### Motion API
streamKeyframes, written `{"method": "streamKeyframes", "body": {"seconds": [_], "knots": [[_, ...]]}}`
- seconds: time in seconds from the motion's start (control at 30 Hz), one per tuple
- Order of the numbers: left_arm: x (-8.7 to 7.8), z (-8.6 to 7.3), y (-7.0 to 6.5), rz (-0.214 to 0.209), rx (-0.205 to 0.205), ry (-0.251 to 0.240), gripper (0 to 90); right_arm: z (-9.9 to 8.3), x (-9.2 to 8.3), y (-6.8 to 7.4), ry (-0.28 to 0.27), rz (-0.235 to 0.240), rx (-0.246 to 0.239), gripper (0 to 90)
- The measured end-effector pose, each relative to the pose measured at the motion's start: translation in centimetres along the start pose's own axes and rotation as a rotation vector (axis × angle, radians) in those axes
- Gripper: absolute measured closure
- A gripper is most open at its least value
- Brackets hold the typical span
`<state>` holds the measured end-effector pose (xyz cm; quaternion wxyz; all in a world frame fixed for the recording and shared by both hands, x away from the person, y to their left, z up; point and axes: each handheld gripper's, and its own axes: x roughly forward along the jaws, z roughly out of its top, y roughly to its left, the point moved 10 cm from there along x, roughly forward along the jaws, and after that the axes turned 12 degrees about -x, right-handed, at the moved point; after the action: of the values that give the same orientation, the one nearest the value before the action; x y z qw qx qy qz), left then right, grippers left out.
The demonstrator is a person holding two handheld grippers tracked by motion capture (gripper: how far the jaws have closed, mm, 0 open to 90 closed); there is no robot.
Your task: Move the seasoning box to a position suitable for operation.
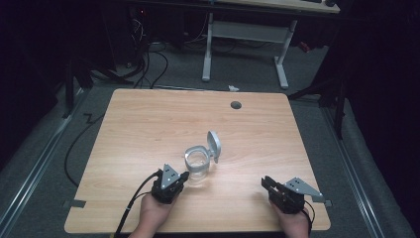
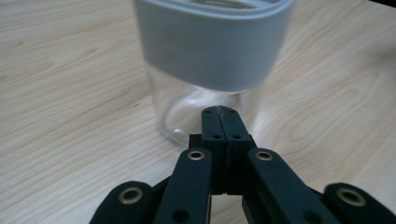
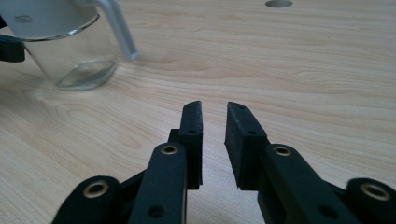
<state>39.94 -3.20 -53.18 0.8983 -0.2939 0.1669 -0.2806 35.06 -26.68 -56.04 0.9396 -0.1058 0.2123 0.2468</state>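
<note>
Clear glass jar with a grey plastic collar (image 1: 198, 166) is sitting near the middle of the light wooden table (image 1: 148, 124), its hinged grey lid (image 1: 214, 144) standing flipped up. Left gripper (image 1: 182, 177) is resting clenched with nothing between the jaws, tips just beside the jar's near wall. Right gripper (image 1: 267, 182) is sitting released, jaws slightly parted, well apart from the jar.

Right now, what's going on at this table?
A person holds a gripper in each hand over a wooden table. The left gripper, jaws shut on nothing, has its tips right up against a clear jar whose grey lid is flipped open. The right gripper sits off to the side, slightly open, empty.
</note>
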Motion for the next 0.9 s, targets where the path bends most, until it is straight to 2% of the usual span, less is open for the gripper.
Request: {"method": "streamKeyframes", "body": {"seconds": [0.03,0.17,0.33,0.37,0.4,0.47,0.5,0.57,0.67,0.7,0.77,0.87,0.9], "knots": [[0.2,-0.6,-1.0,-0.023,0.012,0.017,90.0,0.0,0.1,0.1,0.000,0.006,0.006,79.1],[0.2,-0.9,-1.7,-0.044,0.023,0.017,90.0,-0.1,0.3,0.2,0.009,0.005,0.003,82.3],[-0.3,0.5,0.5,0.005,0.023,-0.020,90.0,-0.2,0.6,0.7,0.033,0.002,-0.012,89.6],[-0.3,0.5,0.5,0.005,0.023,-0.020,90.0,-0.2,0.6,0.7,0.033,0.002,-0.012,89.6],[-0.2,1.4,1.8,0.037,0.027,-0.043,90.0,-0.3,0.8,1.0,0.045,0.002,-0.017,90.0],[0.2,2.4,3.0,0.060,0.020,-0.066,90.0,-0.2,1.0,1.3,0.053,0.005,-0.022,90.0],[0.7,3.1,3.7,0.072,0.004,-0.075,90.0,-0.2,1.1,1.4,0.053,0.008,-0.026,90.0],[1.8,3.8,4.6,0.081,-0.003,-0.070,90.0,-0.2,1.3,1.7,0.053,0.015,-0.034,90.0],[3.3,4.6,5.2,0.079,-0.014,-0.062,90.0,-0.3,1.3,1.9,0.058,0.023,-0.032,89.8],[3.3,4.6,5.2,0.079,-0.014,-0.062,90.0,-0.3,1.3,1.9,0.058,0.023,-0.032,89.8],[4.8,5.1,5.4,0.074,-0.046,-0.070,90.0,-0.5,1.3,1.7,0.056,0.021,-0.025,89.4],[5.5,4.6,5.3,0.071,-0.058,-0.051,90.0,-0.6,1.1,1.5,0.053,0.023,-0.015,89.0],[5.6,4.4,5.0,0.064,-0.050,-0.043,90.0,-0.6,1.1,1.5,0.055,0.023,-0.010,89.0]]}}
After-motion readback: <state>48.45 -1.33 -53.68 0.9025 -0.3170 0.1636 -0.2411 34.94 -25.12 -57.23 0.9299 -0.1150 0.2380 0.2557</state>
